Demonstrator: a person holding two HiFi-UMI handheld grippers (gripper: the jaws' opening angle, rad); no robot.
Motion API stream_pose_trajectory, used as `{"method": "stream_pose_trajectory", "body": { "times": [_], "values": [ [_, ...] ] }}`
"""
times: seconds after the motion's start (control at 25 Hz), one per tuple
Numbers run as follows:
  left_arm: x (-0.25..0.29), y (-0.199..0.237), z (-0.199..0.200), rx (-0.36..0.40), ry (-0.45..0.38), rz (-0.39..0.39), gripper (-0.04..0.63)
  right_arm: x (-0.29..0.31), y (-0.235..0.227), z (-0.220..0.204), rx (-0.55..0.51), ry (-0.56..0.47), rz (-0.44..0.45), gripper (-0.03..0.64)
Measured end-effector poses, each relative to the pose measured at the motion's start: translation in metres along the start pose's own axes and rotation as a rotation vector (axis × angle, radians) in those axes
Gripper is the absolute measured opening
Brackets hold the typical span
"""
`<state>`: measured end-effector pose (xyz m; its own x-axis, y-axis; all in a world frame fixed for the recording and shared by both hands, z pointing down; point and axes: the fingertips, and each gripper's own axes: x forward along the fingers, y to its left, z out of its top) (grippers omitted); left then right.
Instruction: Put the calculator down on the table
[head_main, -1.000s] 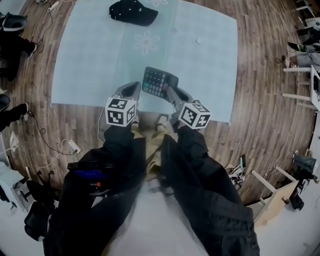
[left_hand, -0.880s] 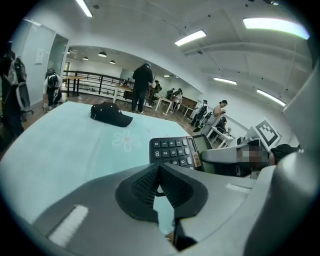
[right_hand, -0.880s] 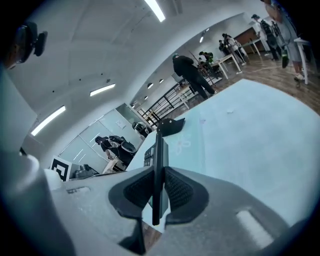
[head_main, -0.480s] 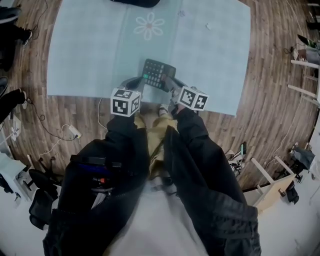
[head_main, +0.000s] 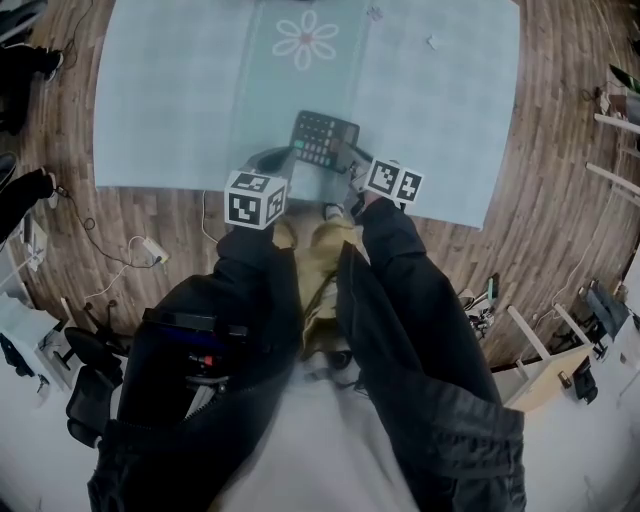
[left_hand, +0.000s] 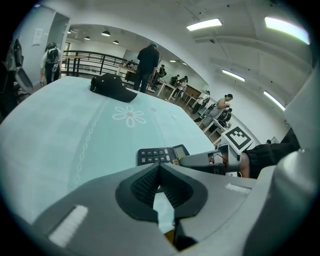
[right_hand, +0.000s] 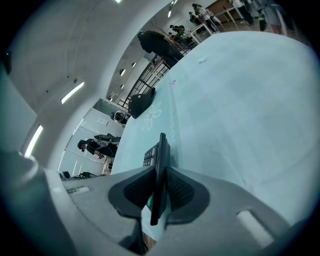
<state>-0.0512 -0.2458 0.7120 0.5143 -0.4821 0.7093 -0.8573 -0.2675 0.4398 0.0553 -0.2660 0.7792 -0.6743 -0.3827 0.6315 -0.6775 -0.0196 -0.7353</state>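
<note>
The dark calculator (head_main: 325, 138) with its keys facing up is low over the pale blue tablecloth (head_main: 180, 100), near the table's front edge. Whether it touches the cloth I cannot tell. My right gripper (head_main: 347, 157) is shut on its near right edge. In the right gripper view the calculator (right_hand: 160, 150) shows edge-on, pressed between the pads of the right gripper (right_hand: 159, 175). My left gripper (head_main: 276, 158) sits just left of it, shut, with nothing between its jaws. In the left gripper view the calculator (left_hand: 162, 155) lies beyond the left gripper (left_hand: 159, 169).
A flower print (head_main: 305, 38) marks the cloth farther back, with a small white scrap (head_main: 432, 42) to its right. A black cap (left_hand: 111, 86) lies at the table's far side. Cables and a power strip (head_main: 150, 250) lie on the wooden floor at left; white furniture (head_main: 540, 350) stands at right.
Both grippers have sunk toward the table's front edge, the right one carrying the calculator down and rolling it flatter. The head view has shifted, so the cap is out of that frame.
</note>
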Motion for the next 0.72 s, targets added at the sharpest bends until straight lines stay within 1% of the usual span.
{"method": "stream_pose_trajectory", "body": {
  "times": [0.2, 0.36, 0.48, 0.6, 0.72],
  "values": [
    [0.001, 0.003, 0.000, -0.007, 0.002, 0.005, -0.002, 0.003, -0.015, -0.003, 0.038, 0.005, -0.023, 0.066],
    [-0.001, 0.005, 0.002, -0.009, -0.001, 0.009, -0.002, 0.005, -0.017, -0.001, 0.025, -0.001, -0.023, 0.072],
    [-0.003, 0.003, 0.005, -0.005, -0.010, 0.007, -0.002, 0.003, -0.017, 0.001, 0.017, -0.019, -0.023, 0.130],
    [-0.006, 0.001, 0.014, 0.009, -0.030, 0.004, -0.002, -0.006, -0.016, 0.010, 0.000, -0.070, -0.047, 0.133],
    [-0.010, -0.008, 0.031, 0.028, -0.067, -0.010, -0.002, -0.030, -0.015, 0.028, -0.027, -0.158, -0.101, 0.133]
  ]
}}
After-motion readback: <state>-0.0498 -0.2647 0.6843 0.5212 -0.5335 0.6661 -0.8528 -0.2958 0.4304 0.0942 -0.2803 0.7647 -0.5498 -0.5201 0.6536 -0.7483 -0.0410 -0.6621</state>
